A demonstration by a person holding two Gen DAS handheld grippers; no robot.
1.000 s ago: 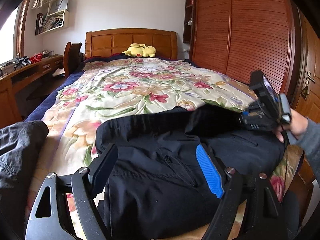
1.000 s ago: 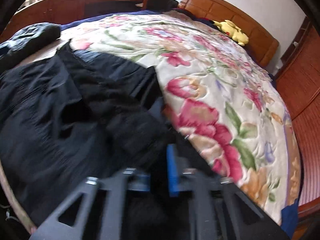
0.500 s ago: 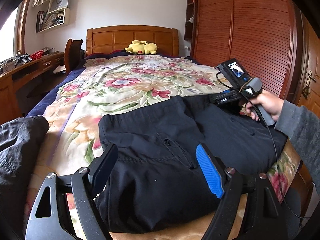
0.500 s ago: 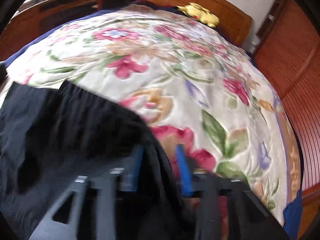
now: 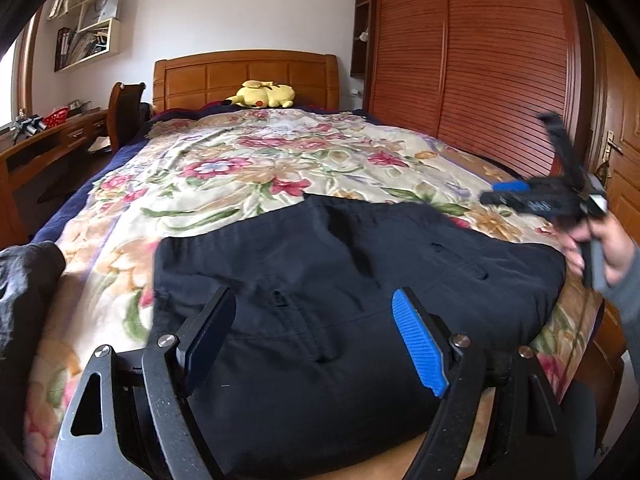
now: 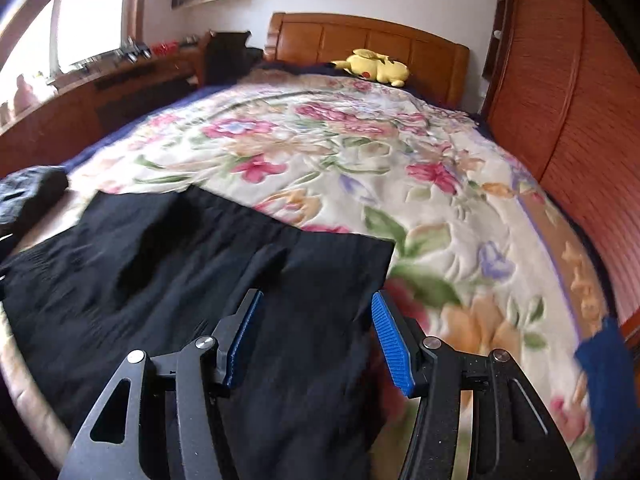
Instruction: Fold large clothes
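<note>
Black fabric, the folded trousers (image 5: 340, 304), is shown lying flat at the near end of the floral quilt (image 5: 248, 168). In the left wrist view the left gripper (image 5: 316, 332) hovers above the cloth with its jaws apart and empty; the right gripper (image 5: 532, 196) is seen blurred, clear of the garment. The next fold is best begun by taking one layered edge squarely. Compared with a second ago, the raised flap is now laid flat. In the right wrist view the right gripper (image 6: 316, 332) is shown over the trousers (image 6: 192, 280), its jaws having just been opening, with nothing between them; earlier they were closed on cloth.
</note>
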